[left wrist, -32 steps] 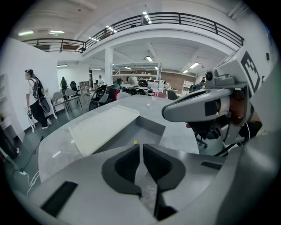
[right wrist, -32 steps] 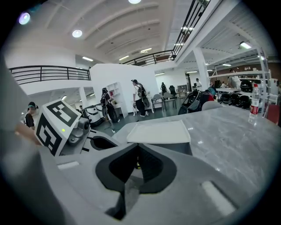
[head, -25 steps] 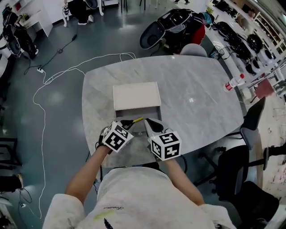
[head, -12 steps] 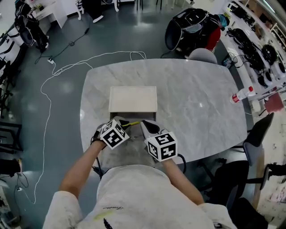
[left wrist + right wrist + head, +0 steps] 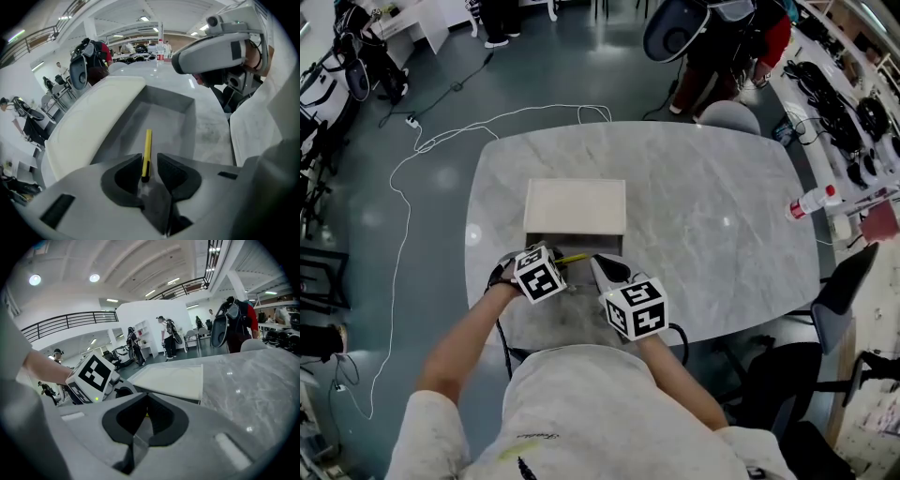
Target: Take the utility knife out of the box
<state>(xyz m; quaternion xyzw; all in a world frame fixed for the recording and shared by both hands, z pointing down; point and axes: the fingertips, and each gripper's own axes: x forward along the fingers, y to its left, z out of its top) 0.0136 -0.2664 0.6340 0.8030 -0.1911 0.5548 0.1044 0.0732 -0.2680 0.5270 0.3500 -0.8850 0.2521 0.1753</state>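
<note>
At the near edge of the marble table [image 5: 712,187], the left gripper [image 5: 149,161] is clenched on the rear end of the yellow utility knife [image 5: 147,143]. The knife's body points forward over the grey inside of the open box [image 5: 187,119]; whether its tip touches the floor of the box cannot be told. Just beside it, the right gripper [image 5: 146,401] has its jaws pressed together on nothing, tips near the box's front wall. Beyond the grey tray, the cream lid [image 5: 575,206] lies open toward the table's middle. Far off at the right edge lies a bottle [image 5: 812,202].
</note>
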